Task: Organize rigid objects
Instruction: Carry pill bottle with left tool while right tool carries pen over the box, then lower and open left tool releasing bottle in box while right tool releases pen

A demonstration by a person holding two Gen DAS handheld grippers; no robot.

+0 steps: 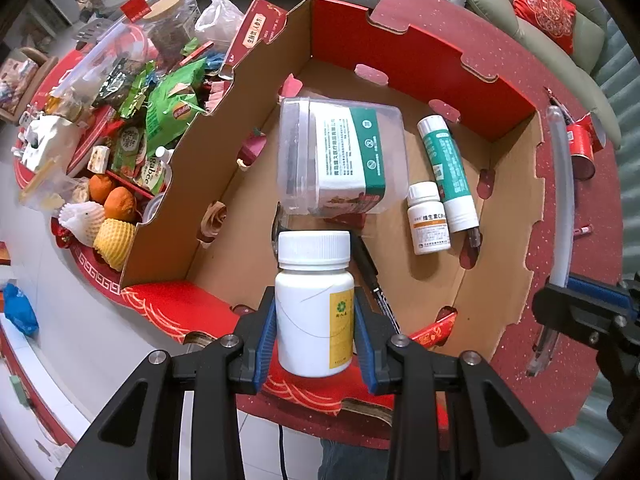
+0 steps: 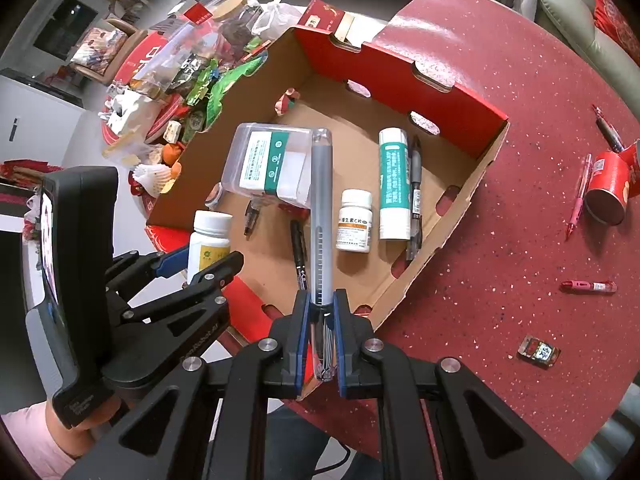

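Right now the biggest thing is the round red tabletop (image 2: 500, 80), and on it sits the open cardboard box (image 1: 420, 44) with red outer walls. Everything else is told from that box.

Inside the box, near its middle, a clear plastic tub (image 1: 336, 156) with a green and white label lies on its side. Toward the box's right wall lies a long green and white tube (image 1: 448, 172), with a small white vitamin bottle (image 1: 428, 220) just beside it. A black marker (image 2: 299, 256) lies on the box floor near the front wall.

Outside the box, on its left, is a pile of snack bags and oranges (image 1: 116, 196). On its right lie a red can (image 2: 608, 188) on its side and some pink pens (image 2: 578, 196).

The left hand-held gripper (image 1: 315, 320) has its pads pressed on a white pill bottle (image 1: 314, 300) with a yellow label, held upright over the box's front wall. The right hand-held gripper (image 2: 322, 336) is squeezed tight on a long clear grey tube (image 2: 321, 216), which points out over the box floor.

I think the step is putting both things down in the box. To do it well, bring each one low over a bare bit of the box floor, away from the tub and the marker, and only then let go. The bottle may tip if dropped from high up, and the tube may roll.
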